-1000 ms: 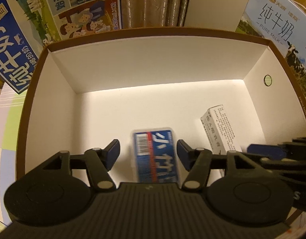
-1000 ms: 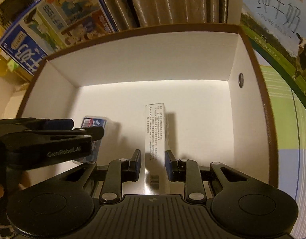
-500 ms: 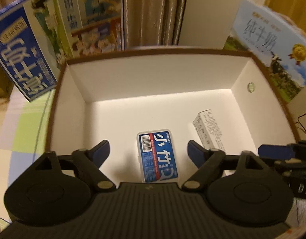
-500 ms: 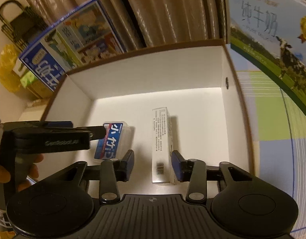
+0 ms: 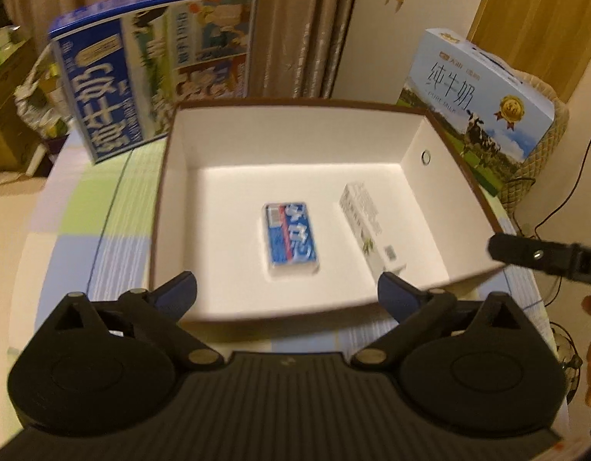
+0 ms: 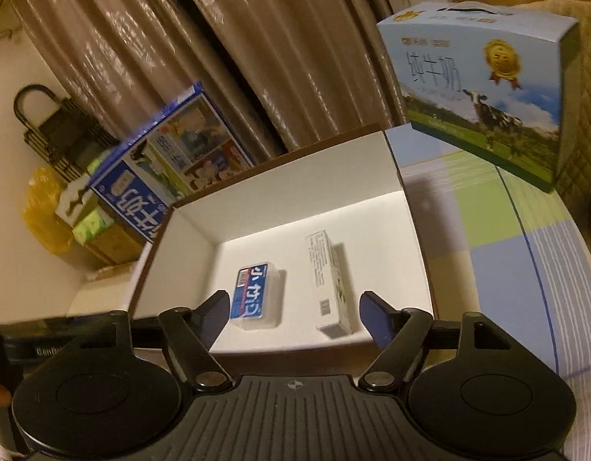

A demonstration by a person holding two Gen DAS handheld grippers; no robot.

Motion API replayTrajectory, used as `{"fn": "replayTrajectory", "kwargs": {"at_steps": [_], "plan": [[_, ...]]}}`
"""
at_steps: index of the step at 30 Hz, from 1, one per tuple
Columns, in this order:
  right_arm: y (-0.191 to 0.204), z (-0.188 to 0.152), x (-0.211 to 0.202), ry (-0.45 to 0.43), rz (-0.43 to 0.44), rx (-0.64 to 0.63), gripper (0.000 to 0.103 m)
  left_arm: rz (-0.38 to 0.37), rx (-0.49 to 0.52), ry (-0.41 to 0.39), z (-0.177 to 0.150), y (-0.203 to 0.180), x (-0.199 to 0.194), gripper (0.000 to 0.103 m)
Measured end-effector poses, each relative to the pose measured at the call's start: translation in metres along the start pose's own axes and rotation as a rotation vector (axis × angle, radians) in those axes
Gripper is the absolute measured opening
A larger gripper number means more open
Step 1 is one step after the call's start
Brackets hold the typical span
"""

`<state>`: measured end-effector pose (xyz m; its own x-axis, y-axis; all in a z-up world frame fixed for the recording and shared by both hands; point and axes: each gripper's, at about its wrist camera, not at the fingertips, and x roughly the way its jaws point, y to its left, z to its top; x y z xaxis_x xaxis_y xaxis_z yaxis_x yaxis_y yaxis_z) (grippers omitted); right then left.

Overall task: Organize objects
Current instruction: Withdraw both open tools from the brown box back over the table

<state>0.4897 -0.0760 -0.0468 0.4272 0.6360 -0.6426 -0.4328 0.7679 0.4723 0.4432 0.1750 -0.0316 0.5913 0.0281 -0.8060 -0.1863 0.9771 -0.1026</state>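
Our left tongs (image 5: 287,292) and right tongs (image 6: 295,309) released, smooth white cardboard box (image 5: 226,138), glossy blue packet (image 5: 291,236), slim white carton (image 5: 366,223) inside

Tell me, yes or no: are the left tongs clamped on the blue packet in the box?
No. The left tongs are spread wide open and empty, while the blue packet lies free on the white box floor.

white box (image 5: 295,150), blue pack (image 5: 291,237), checked tablecloth (image 6: 487,238)
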Motion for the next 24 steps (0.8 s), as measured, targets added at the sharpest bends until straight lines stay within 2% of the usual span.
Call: {"fn": "replayTrajectory", "kwargs": {"at_steps": [6,10,15,21,24], "plan": [[0.008,-0.027,-0.030,0.012,0.012,-0.064,0.074,0.018,-0.037,-0.009,-0.034,-0.002,-0.031,0.101],[0.010,-0.044,-0.047,0.017,0.008,-0.080,0.075,0.061,-0.049,-0.012,-0.053,-0.009,-0.049,0.102],[0.015,-0.060,-0.066,0.028,0.003,-0.137,0.075,0.057,-0.090,-0.003,-0.075,-0.017,-0.068,0.102],[0.018,-0.078,-0.087,0.031,-0.031,-0.207,0.075,0.068,-0.079,0.003,-0.100,-0.037,-0.084,0.102],[0.018,-0.083,-0.096,0.036,-0.018,-0.217,0.075,0.068,-0.083,-0.002,-0.107,-0.046,-0.092,0.102]]}}
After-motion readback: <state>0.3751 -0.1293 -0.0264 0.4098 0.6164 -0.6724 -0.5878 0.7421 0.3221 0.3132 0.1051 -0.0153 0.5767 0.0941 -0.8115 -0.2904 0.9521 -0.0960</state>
